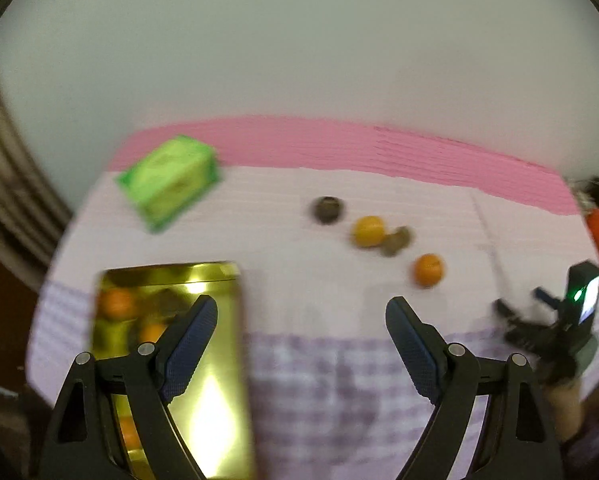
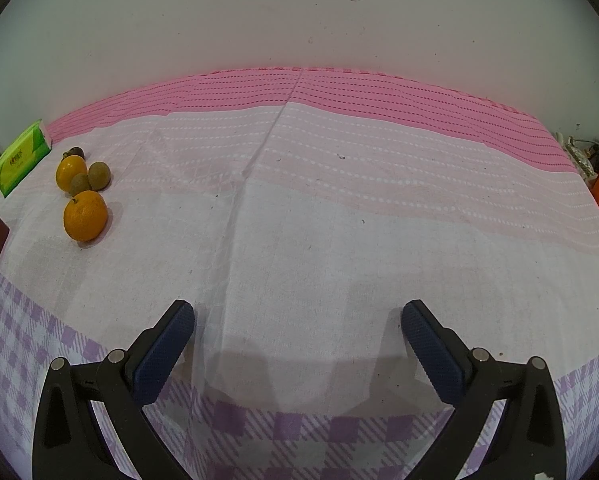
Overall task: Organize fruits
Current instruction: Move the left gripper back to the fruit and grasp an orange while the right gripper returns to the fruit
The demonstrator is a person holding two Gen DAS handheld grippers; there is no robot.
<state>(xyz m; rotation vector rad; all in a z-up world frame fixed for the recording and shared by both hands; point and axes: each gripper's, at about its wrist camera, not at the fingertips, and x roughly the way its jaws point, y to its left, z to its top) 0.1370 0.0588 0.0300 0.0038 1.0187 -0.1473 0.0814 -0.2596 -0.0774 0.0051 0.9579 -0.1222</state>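
Pale plain wall (image 2: pixel 299 20) directly behind the table, scuffed with small dark specks. Tablecloth (image 2: pixel 339 220) covers the table: pink band nearest the wall, white middle, purple check at the near edge, creases running away from the wall. Dark clutter (image 2: pixel 583 156) beside the wall's right end. Light even, soft.

Woven cloth (image 2: pixel 339 240) matt, creased; gold tin (image 1: pixel 219 360) glossy metal, mirror-bright; near orange (image 2: pixel 85 215) dimpled skin; fingers' pads (image 2: pixel 163 356) knurled.
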